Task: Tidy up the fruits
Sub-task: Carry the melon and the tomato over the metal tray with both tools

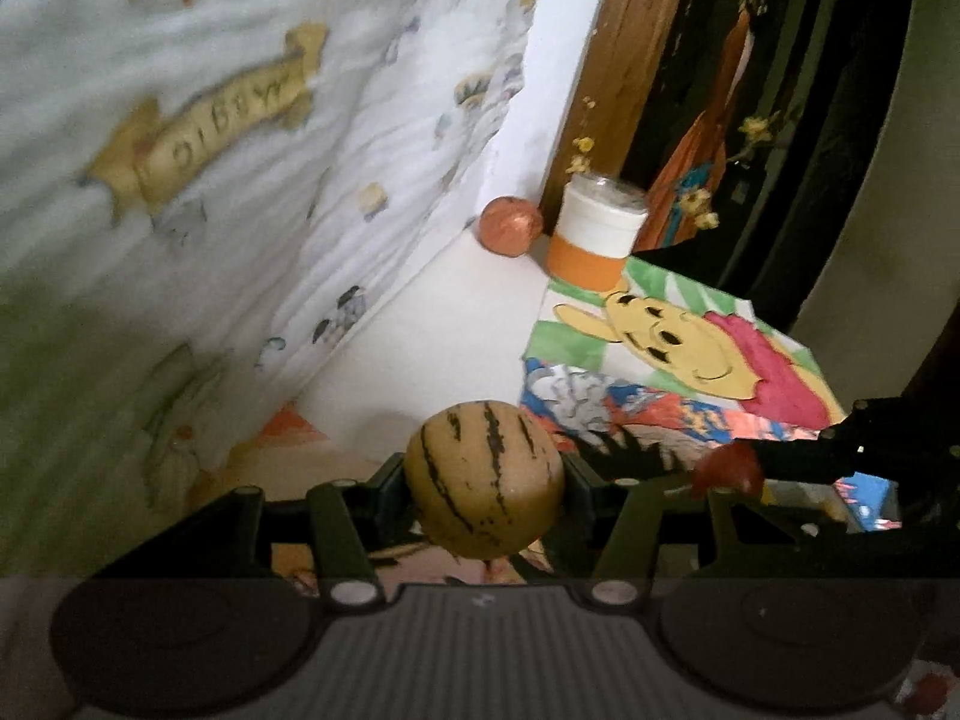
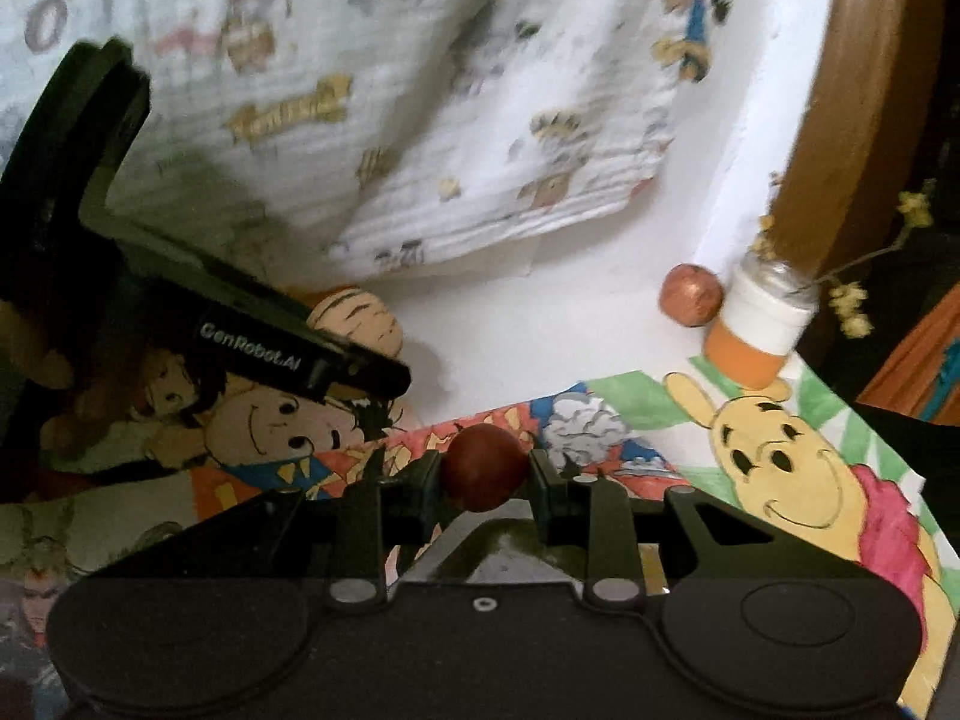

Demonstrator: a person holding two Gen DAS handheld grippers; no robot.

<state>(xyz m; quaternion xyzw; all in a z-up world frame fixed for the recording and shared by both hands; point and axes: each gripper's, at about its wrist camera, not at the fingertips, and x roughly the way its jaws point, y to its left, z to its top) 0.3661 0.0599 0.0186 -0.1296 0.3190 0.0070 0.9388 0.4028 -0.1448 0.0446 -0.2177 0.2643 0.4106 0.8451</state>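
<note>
Striped yellow melon (image 1: 485, 478), round, pale tan-yellow with dark broken stripes, clamped between the two fingers of the left hand-held gripper (image 1: 485, 483), off the bench; small dark red fruit (image 2: 485, 468), smooth and rounded, pinched between the fingers of the right hand-held gripper (image 2: 485, 480); reddish-brown round fruit (image 1: 510, 226), resting on the white bench (image 1: 420, 324) in the far corner, just beside an orange-and-white jar (image 1: 600, 234).

Left gripper (image 1: 485, 483) and right gripper (image 2: 485, 474): matte black bodies, silver pivot screws, ribbed grey base plate; white "GenRobot.AI" lettering along one finger.
</note>
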